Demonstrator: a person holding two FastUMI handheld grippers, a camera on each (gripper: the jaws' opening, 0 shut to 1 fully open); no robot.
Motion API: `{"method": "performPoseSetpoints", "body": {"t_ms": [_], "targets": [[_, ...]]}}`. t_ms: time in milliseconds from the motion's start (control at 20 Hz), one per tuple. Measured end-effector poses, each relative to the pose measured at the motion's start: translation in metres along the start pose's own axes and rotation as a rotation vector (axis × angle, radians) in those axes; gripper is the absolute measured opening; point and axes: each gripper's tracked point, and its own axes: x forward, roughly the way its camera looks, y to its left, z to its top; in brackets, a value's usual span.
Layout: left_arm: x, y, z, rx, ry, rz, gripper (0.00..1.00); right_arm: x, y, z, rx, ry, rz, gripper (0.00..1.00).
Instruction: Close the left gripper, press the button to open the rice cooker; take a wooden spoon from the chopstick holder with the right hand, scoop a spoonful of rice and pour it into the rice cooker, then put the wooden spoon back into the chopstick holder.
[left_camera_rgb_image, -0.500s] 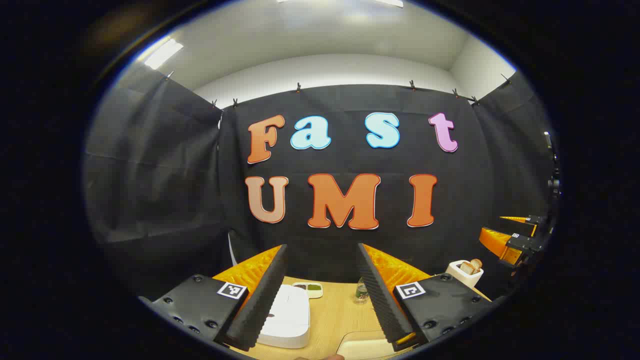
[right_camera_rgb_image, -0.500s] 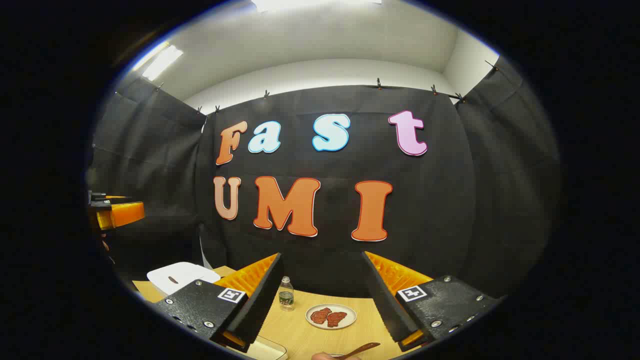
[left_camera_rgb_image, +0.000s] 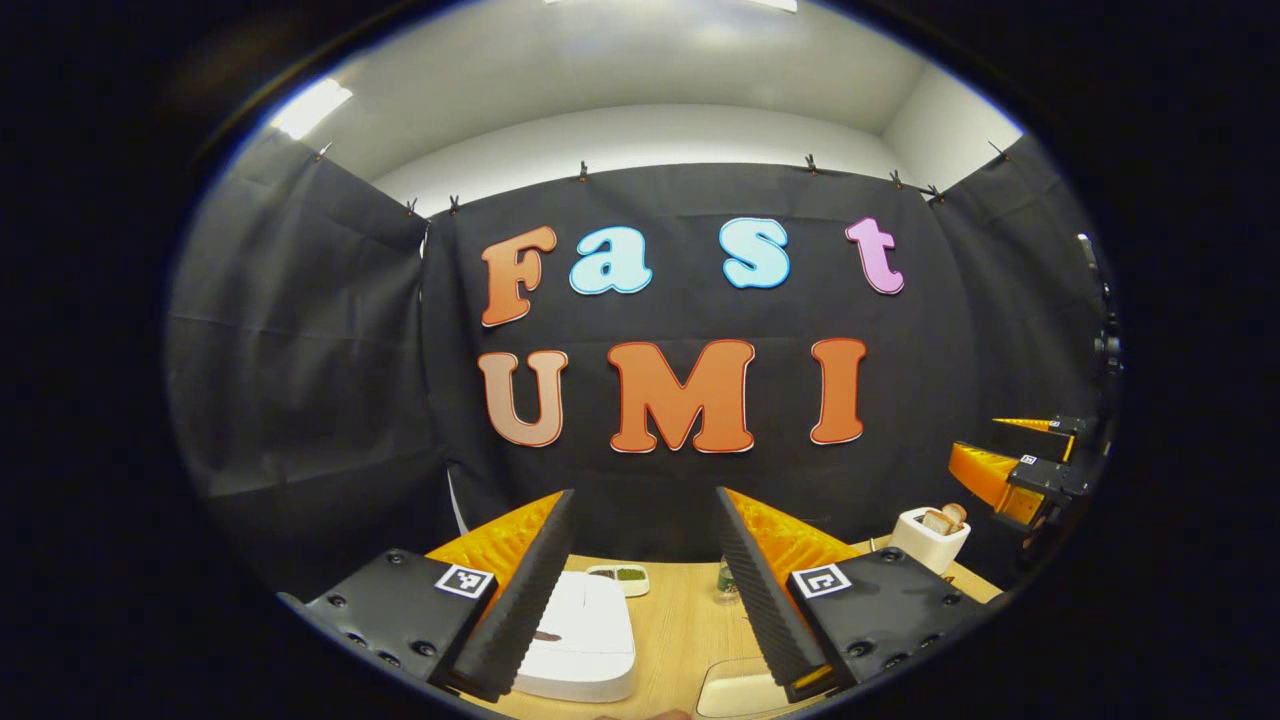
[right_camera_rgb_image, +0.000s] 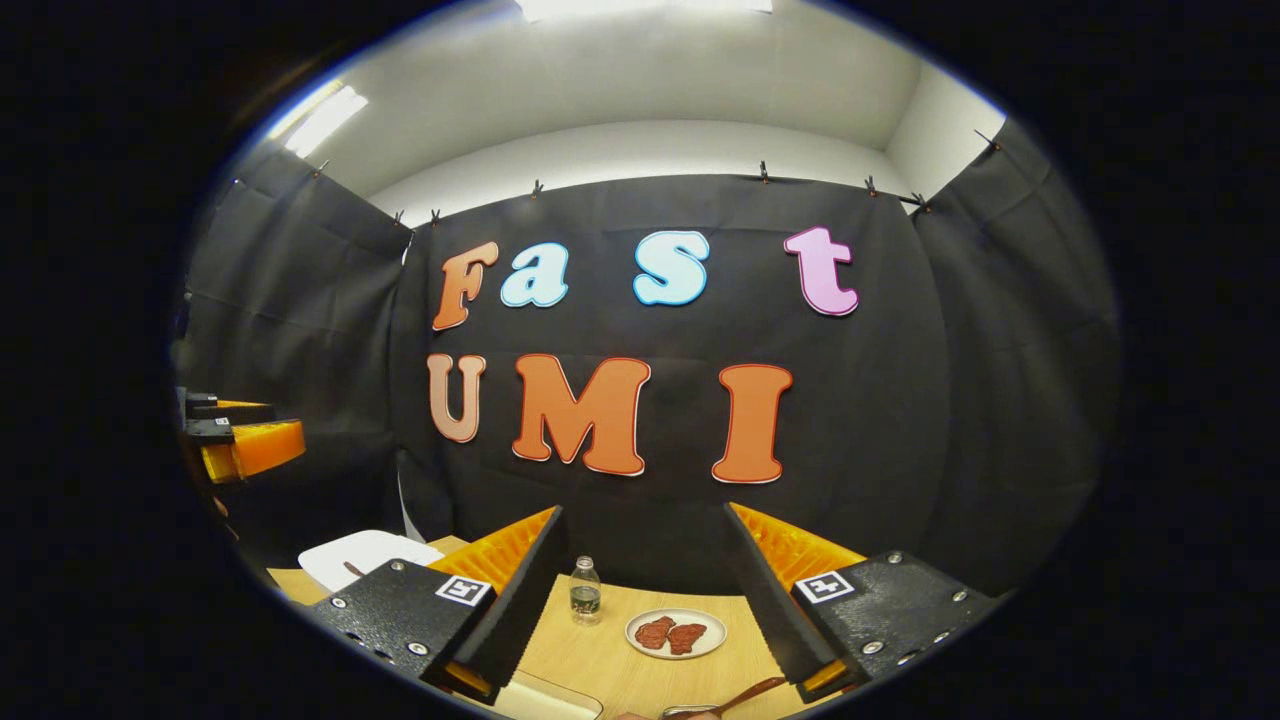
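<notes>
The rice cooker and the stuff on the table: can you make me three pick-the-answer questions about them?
1. Where is the rice cooker in the left gripper view?
A. between the left gripper's fingers
B. on the floor
C. on the plate

2. How many pieces of food lie on the plate?
A. none
B. two
C. five

3. How is the rice cooker's lid?
A. taken away
B. standing open
C. closed

Answers:
1 A: the white cooker sits on the table between the two fingers.
2 B: two reddish pieces lie side by side.
3 C: the lid lies flat on top.
</notes>
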Motion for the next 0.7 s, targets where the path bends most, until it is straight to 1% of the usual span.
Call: {"method": "performPoseSetpoints", "body": {"t_ms": [50,100,300,500,550,600,650,700], "targets": [[0.001,0.004,-0.002,0.003,0.001,-0.007,0.91,0.001,0.007,0.002,-0.002,0.0,-0.002,0.95],[0.003,0.008,0.0,0.004,-0.002,-0.017,0.94,0.001,0.011,0.004,-0.001,-0.003,-0.011,0.95],[0.012,0.025,-0.003,-0.002,0.0,-0.031,0.94,0.002,0.027,0.006,0.004,0.0,-0.031,0.95],[0.014,0.041,-0.008,-0.025,0.01,-0.014,0.94,0.004,0.034,0.009,-0.017,0.002,-0.032,0.95],[0.014,0.043,-0.009,-0.03,0.013,-0.012,0.94,0.004,0.035,0.009,-0.02,0.002,-0.034,0.97],[0.015,0.044,-0.011,-0.036,0.019,-0.016,0.93,0.006,0.037,0.01,-0.018,0.002,-0.029,0.95],[0.014,0.045,-0.014,-0.037,0.025,-0.019,0.94,0.006,0.039,0.011,-0.016,0.001,-0.026,0.97],[0.014,0.049,-0.015,-0.035,0.033,-0.01,0.94,0.008,0.04,0.011,-0.015,0.002,-0.023,0.95]]}}
